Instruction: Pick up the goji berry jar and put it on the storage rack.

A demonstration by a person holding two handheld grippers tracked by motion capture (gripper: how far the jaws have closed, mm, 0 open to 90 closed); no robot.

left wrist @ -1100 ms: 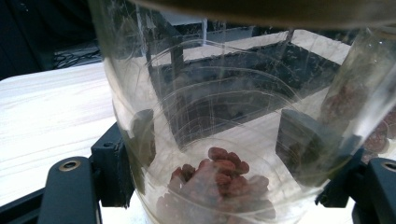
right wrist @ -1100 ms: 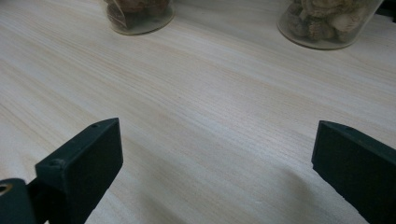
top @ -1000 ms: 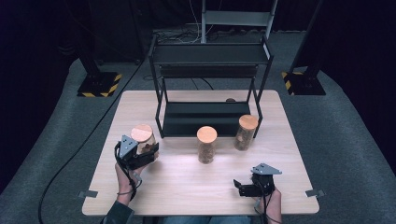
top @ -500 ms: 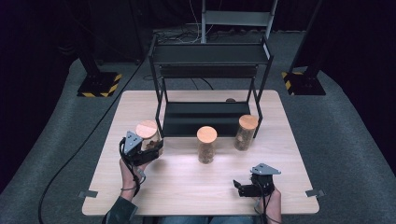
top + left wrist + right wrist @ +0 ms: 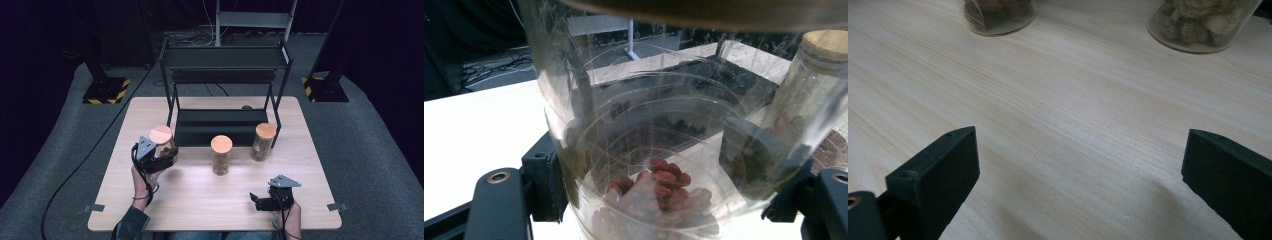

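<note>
My left gripper (image 5: 162, 159) is shut on a clear jar (image 5: 162, 142) with a round wooden lid, near the table's left side and just left of the black rack (image 5: 225, 57). In the left gripper view the jar (image 5: 664, 150) stands between both jaws of the left gripper (image 5: 666, 197), with reddish-brown pieces in its bottom. I cannot tell if it touches the table. Two more lidded jars stand in front of the rack: a middle one (image 5: 221, 155) and a right one (image 5: 263, 142). My right gripper (image 5: 257, 200) rests open near the front right edge, nothing between the jaws of the right gripper (image 5: 1083, 175).
The two-tier black rack has a low shelf (image 5: 217, 125) at table height. The light wooden table (image 5: 200, 200) lies bare between the grippers. Jar bases (image 5: 998, 12) (image 5: 1198, 25) stand ahead of the right gripper. Another jar (image 5: 809, 85) shows behind the held one.
My left gripper has carried its jar a little to the right and farther from the front edge, toward the rack. The right gripper has stayed put.
</note>
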